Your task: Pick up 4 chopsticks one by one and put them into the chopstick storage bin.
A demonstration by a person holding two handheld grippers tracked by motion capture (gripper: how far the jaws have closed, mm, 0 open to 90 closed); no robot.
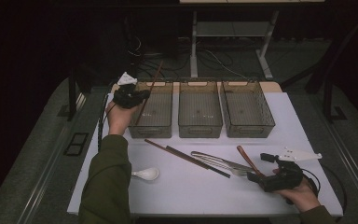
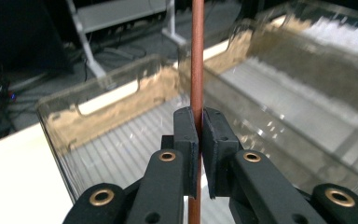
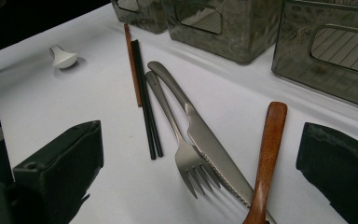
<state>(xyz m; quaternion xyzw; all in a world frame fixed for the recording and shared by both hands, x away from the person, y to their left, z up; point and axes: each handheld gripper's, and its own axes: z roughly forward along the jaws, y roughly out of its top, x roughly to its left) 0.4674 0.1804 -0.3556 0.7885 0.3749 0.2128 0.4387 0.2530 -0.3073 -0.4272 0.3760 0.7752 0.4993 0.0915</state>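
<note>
Over at the far left, the left gripper is clamped tight on a brown chopstick that slants up out of the left bin, and the left gripper view brings out what the high view cannot, the stick pinched upright between the closed jaws with the bin's ribbed floor right below. Near the right edge of the white table, the right gripper rests with its jaws spread wide and nothing in them. The right gripper view shows a fork, a knife and a wooden handle just ahead of it, with two chopsticks and a white spoon farther left.
</note>
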